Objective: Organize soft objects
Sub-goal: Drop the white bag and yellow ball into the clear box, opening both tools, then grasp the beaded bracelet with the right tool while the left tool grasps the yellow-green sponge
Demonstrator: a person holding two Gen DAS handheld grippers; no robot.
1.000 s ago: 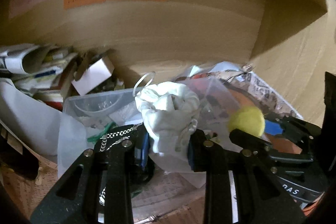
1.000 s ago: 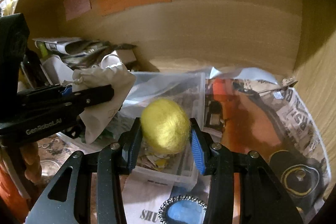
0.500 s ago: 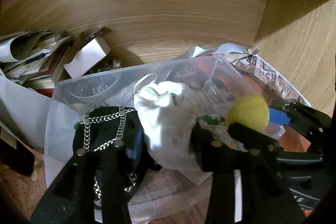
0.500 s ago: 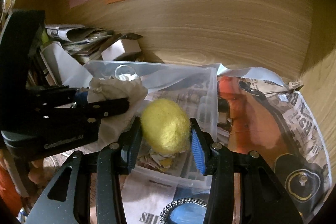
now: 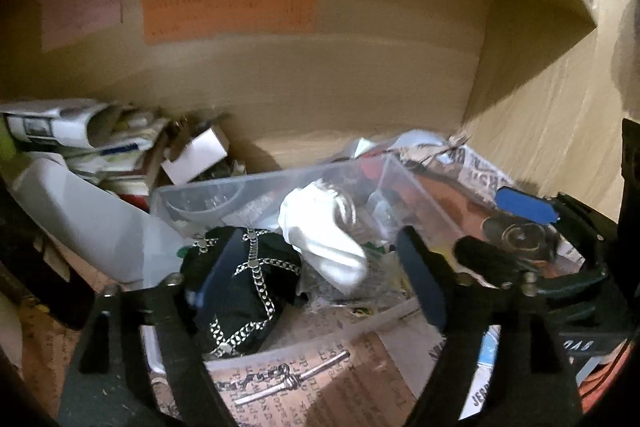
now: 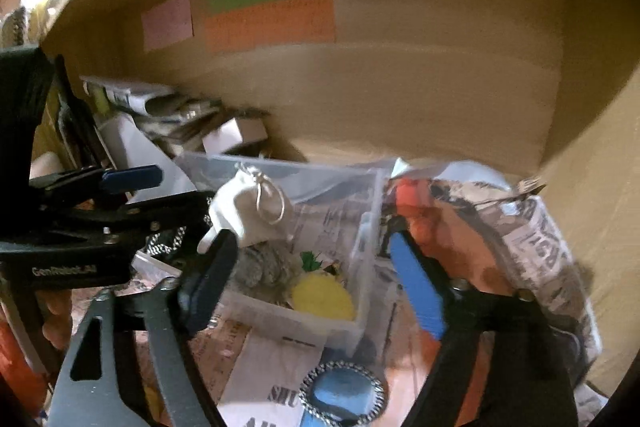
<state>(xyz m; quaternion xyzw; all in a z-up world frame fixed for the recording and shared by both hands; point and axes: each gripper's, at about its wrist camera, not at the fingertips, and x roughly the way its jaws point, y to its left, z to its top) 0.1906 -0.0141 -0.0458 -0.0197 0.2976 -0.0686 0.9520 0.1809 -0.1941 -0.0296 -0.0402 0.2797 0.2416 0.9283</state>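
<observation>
A white drawstring pouch (image 5: 320,227) lies loose in the clear plastic bin (image 5: 256,183), past my open left gripper (image 5: 316,279). It also shows in the right wrist view (image 6: 248,211), at the bin's (image 6: 360,311) left side. A yellow fuzzy ball (image 6: 323,297) lies in the bin's near right corner. My right gripper (image 6: 316,275) is open and empty above the bin. A black pouch with silver chains (image 5: 244,287) sits in the bin by my left finger. The right gripper also shows at the right of the left wrist view (image 5: 516,219).
The bin stands on newspaper (image 6: 532,227) inside a wooden shelf with coloured notes (image 6: 268,19) on the back wall. Stacked papers and a small white box (image 5: 196,155) fill the back left. A blue gem brooch (image 6: 340,395) lies in front of the bin.
Both grippers have opened and drawn back. The white pouch dropped from the left gripper into the bin, and the yellow ball dropped from the right gripper into the bin.
</observation>
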